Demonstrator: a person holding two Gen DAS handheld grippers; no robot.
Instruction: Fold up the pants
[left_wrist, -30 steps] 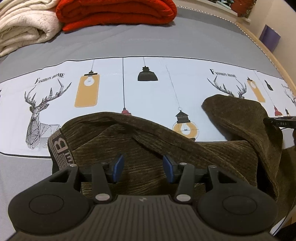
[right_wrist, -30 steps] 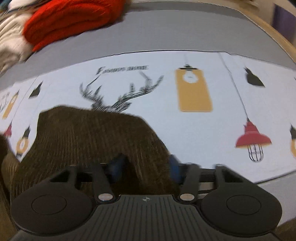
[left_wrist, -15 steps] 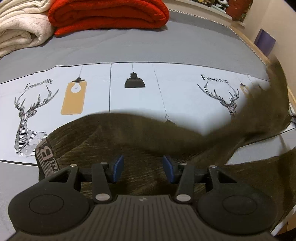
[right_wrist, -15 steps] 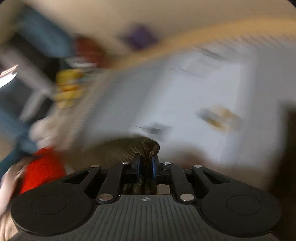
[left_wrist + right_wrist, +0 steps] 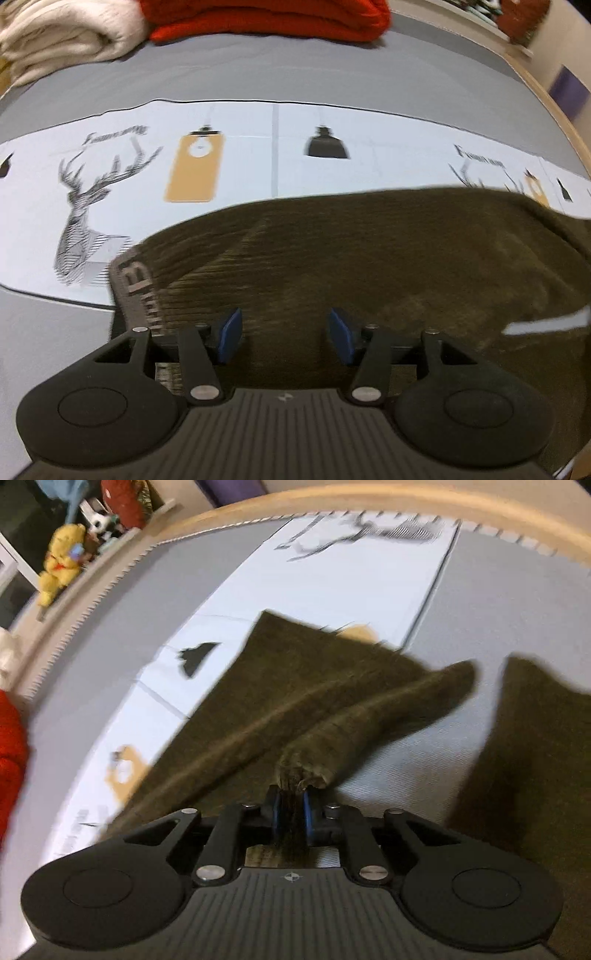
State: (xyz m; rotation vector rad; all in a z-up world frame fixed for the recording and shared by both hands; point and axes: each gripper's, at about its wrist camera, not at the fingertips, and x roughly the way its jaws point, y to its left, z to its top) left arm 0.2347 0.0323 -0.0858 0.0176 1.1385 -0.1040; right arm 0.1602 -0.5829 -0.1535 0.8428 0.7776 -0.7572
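A: Step? Where's stuff?
B: Pants (image 5: 369,266) on bed (image 5: 332,70), w/ right gripper (image 5: 291,808) clamped on leg fabric, spreading it. Left gripper (image 5: 284,332) fingers half-open, just widened, empty.
A: Next?
B: Prob. lay leg flat, blurry tho.

Pants (image 5: 369,258) lie on the bed (image 5: 332,74); folded blankets (image 5: 258,18) behind them.

Left wrist view: you look steeply down over the left gripper (image 5: 284,336), close above the pants (image 5: 369,266), toward the folded blankets (image 5: 258,18).
Right wrist view: you look close along the right gripper (image 5: 291,805) toward the bed's wooden edge (image 5: 258,509).
Shared: pants, printed bedsheet (image 5: 258,147).
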